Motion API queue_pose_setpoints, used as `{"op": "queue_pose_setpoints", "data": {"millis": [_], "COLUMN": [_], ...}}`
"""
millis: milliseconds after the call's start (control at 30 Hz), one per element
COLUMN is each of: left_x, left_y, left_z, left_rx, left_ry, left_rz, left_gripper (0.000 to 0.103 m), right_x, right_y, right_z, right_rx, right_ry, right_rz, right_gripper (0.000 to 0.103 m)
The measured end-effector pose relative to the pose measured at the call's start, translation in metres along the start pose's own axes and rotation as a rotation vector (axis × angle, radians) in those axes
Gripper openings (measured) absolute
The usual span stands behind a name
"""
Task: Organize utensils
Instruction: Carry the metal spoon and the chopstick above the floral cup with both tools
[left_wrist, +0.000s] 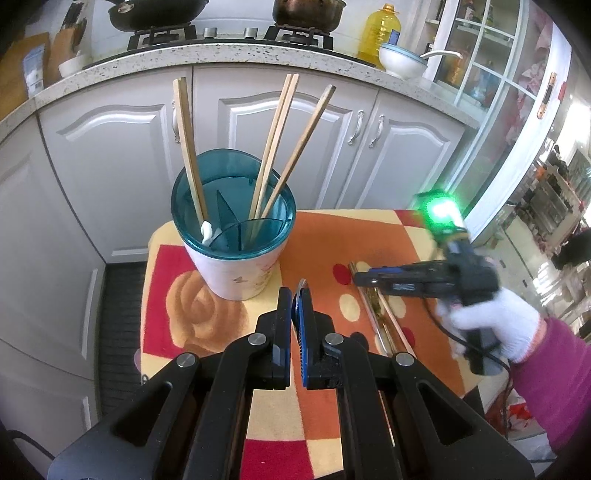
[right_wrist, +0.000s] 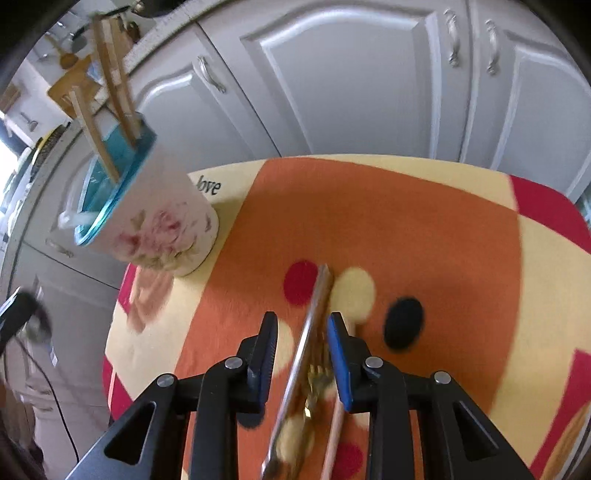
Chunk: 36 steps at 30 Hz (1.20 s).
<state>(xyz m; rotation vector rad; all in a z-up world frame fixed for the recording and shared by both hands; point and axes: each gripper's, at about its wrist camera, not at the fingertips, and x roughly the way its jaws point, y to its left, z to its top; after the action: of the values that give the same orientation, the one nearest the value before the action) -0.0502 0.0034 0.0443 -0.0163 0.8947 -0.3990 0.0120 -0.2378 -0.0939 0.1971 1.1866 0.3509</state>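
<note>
Two grippers in play. Your left gripper (left_wrist: 295, 295) has its jaws nearly closed on a thin metal utensil tip (left_wrist: 302, 283) that pokes out at 12 o'clock; what the utensil is cannot be told. At 11 o'clock from it stands the utensil holder (left_wrist: 232, 236), teal-rimmed, near the worktop's (left_wrist: 325, 236) far-left edge, holding five wooden chopsticks (left_wrist: 275, 147) and a white spoon (left_wrist: 207, 232). Open cloth lies between holder and gripper.

Your right gripper (right_wrist: 301, 328), seen at 3 o'clock in the left wrist view with your gloved right hand (left_wrist: 495, 325) on it, is partly open, fingers straddling a metal utensil handle (right_wrist: 314, 310) without clamping it. A gold fork (right_wrist: 314, 384) and a pale chopstick (right_wrist: 334, 435) lie beside that handle. From the right wrist view, bare cloth runs from 12 to 3 o'clock up to the worktop's far edge.
</note>
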Motion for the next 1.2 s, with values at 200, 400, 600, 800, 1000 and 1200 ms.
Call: {"op": "queue_pose_setpoints", "data": {"millis": [200, 400, 600, 800, 1000, 1200], "left_x": [0.0, -0.011, -0.036, -0.061, -0.08, -0.099], "left_y": [0.006, 0.013, 0.023, 0.036, 0.047, 0.055], "left_z": [0.003, 0.007, 0.019, 0.033, 0.05, 0.083], "left_rx": [-0.012, -0.023, -0.035, -0.051, -0.075, -0.054], "left_ry": [0.003, -0.022, -0.075, -0.127, -0.172, -0.248], "left_rz": [0.014, 0.028, 0.06, 0.089, 0.12, 0.208], "left_gripper": [0.002, 0.002, 0.002, 0.002, 0.002, 0.002], "right_x": [0.031, -0.003, -0.092, -0.159, -0.183, -0.211], "right_y": [0.005, 0.02, 0.036, 0.057, 0.071, 0.101], "right_z": [0.022, 0.015, -0.006, -0.032, -0.031, 0.003], "right_rx": [-0.039, -0.087, -0.125, -0.191, -0.22, -0.282], "right_ry": [0.044, -0.002, -0.163, -0.287, -0.337, -0.394], "right_rz": [-0.084, -0.016, 0.103, 0.134, 0.15, 0.177], "right_gripper": [0.018, 0.012, 0.009, 0.009, 0.009, 0.009]}}
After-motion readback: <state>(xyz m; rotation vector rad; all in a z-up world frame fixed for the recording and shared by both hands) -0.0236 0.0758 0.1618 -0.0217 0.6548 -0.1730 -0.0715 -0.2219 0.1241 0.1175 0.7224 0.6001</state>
